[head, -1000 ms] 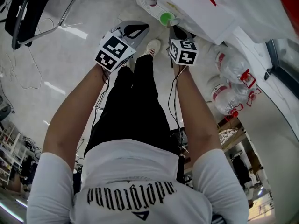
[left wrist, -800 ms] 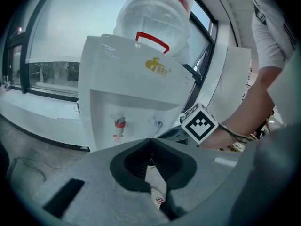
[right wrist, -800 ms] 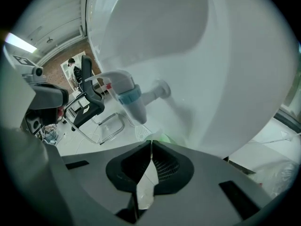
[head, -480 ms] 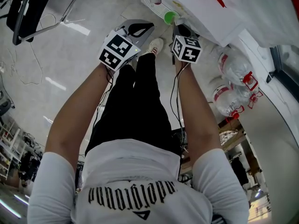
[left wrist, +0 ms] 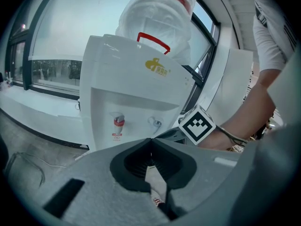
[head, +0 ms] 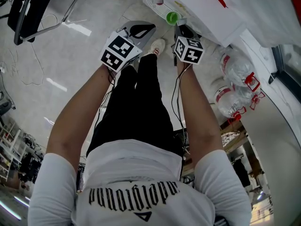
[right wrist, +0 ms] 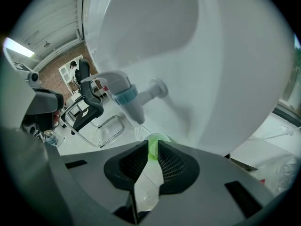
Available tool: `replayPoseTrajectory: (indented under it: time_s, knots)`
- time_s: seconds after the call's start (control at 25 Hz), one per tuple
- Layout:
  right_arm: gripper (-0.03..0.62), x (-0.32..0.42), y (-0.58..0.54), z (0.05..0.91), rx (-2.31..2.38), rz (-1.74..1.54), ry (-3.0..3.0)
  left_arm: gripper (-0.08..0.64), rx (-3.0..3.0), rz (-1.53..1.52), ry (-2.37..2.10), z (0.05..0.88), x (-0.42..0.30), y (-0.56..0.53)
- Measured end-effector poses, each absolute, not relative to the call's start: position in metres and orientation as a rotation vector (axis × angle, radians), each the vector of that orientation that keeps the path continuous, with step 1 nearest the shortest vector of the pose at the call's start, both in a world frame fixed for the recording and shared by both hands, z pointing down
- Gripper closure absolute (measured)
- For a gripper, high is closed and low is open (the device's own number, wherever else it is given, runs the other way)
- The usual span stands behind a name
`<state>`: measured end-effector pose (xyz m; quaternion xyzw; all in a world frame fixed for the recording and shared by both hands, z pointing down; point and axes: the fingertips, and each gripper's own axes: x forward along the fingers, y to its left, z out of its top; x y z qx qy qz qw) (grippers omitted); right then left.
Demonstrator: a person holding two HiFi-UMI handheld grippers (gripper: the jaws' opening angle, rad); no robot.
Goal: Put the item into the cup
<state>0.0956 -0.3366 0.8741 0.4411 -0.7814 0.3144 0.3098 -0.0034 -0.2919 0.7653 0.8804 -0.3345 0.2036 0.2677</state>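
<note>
A small green cup is pinched by its rim in my right gripper, which is shut on it. In the right gripper view the green cup sits just below the blue-collared tap of a white water dispenser. My left gripper is held beside it to the left, apart from the cup, its jaws shut tip to tip with nothing sticking out past them. It faces the dispenser's front, where a red tap and a blue tap show.
A large water bottle in plastic wrap sits on top of the dispenser. Two spare bottles lie on the floor at the right. A black chair and loose cables stand at the far left. The person's legs and shoe are below the grippers.
Both grippers have shifted slightly forward toward the dispenser, the green cup with the right one. In the last half second almost nothing has moved.
</note>
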Motion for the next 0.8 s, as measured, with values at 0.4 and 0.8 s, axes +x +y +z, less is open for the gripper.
replayPoseTrajectory:
  time_s: [0.4,0.8]
  knots:
    - [0.565,0.106,-0.323,0.84,1.208,0.831,-2.07,0.545,2.388,0.478,-0.921,0.726,0.002,-0.287]
    - [0.566,0.099,-0.297,0.744,1.253,0.711,-2.183,0.545,2.421,0.404,-0.956,0.659,-0.015,-0.267]
